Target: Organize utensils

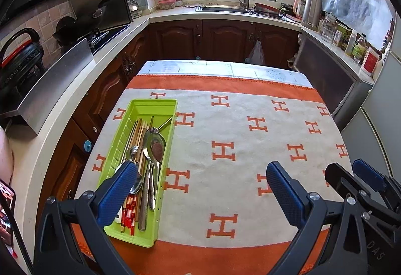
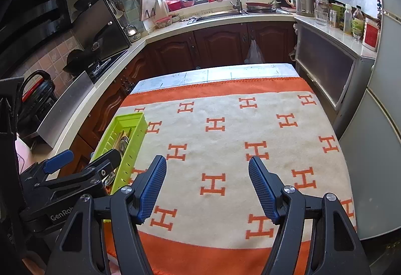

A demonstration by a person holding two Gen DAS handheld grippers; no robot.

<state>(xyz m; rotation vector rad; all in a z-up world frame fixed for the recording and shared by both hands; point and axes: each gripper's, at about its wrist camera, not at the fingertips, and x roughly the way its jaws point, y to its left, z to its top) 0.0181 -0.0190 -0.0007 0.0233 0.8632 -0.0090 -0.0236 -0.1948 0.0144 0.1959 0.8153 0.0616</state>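
You are at or near the end of the job, judging from how things lie: every utensil that shows is already inside the green tray [image 1: 140, 109], and the cloth [image 1: 225, 124] covering the surface carries no loose utensil in either view. The tray stands on the left part of the surface, its long side running away from you, close to the cloth's left edge. Inside it you can see two metal spoons [image 1: 154, 147] with their bowls toward the far end, a bundle of wooden chopsticks [image 1: 136, 132] lying lengthwise beside them, a pair of chopsticks with red patterned ends [image 1: 130, 209] at the near end, and one thin brass-coloured handle [image 1: 165, 123] lying askew against the right wall. The pieces overlap instead of lying in separate rows, so you may judge that some straightening is left; the far third of the tray is bare. Your left gripper [image 1: 200, 189] has its fingers spread wide and holds nothing; its left finger hangs over the near part of the tray, above the spoon handles, and whether it touches them cannot be told. Your right gripper [image 2: 208, 187] hovers over bare cloth to the right of the tray [image 2: 130, 124], fingers apart, nothing between them. If more utensils remain, they lie outside both views.
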